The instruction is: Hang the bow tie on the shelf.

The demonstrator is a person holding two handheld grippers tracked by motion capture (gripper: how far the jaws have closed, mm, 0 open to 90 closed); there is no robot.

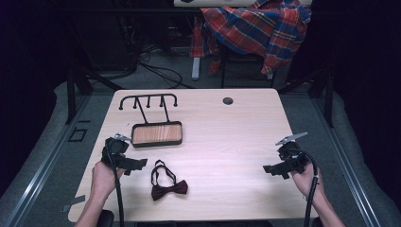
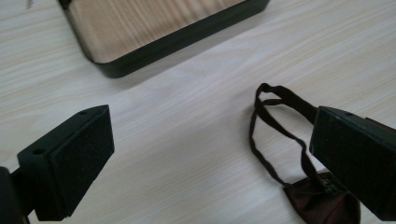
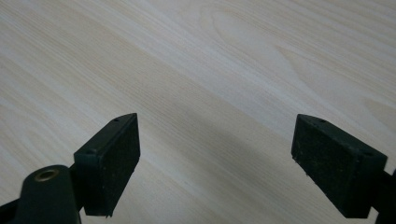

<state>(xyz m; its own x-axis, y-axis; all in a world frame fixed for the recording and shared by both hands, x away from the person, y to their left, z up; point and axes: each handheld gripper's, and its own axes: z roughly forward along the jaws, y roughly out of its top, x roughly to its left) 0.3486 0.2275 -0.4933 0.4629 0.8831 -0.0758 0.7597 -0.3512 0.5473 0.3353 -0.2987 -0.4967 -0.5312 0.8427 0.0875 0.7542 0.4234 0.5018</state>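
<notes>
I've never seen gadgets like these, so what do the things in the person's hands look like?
Both are black handheld tools. The left gripper and right gripper each have two blocky black jaws with flat pads, a small grey plate on top and a black cable trailing back. Forearms are bare.

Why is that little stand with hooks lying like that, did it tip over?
Tipped: the stand lies flat on the table, wooden base facing up, hooks against the tabletop.

My pale wood-grain table (image 1: 236, 142) carries a dark maroon fabric bow tie (image 1: 169, 189) and a black-rimmed tray with a warm brown wooden floor (image 1: 156, 134). Both my tools are matte black. Behind, a red, blue and yellow plaid shirt (image 1: 257, 26).
</notes>
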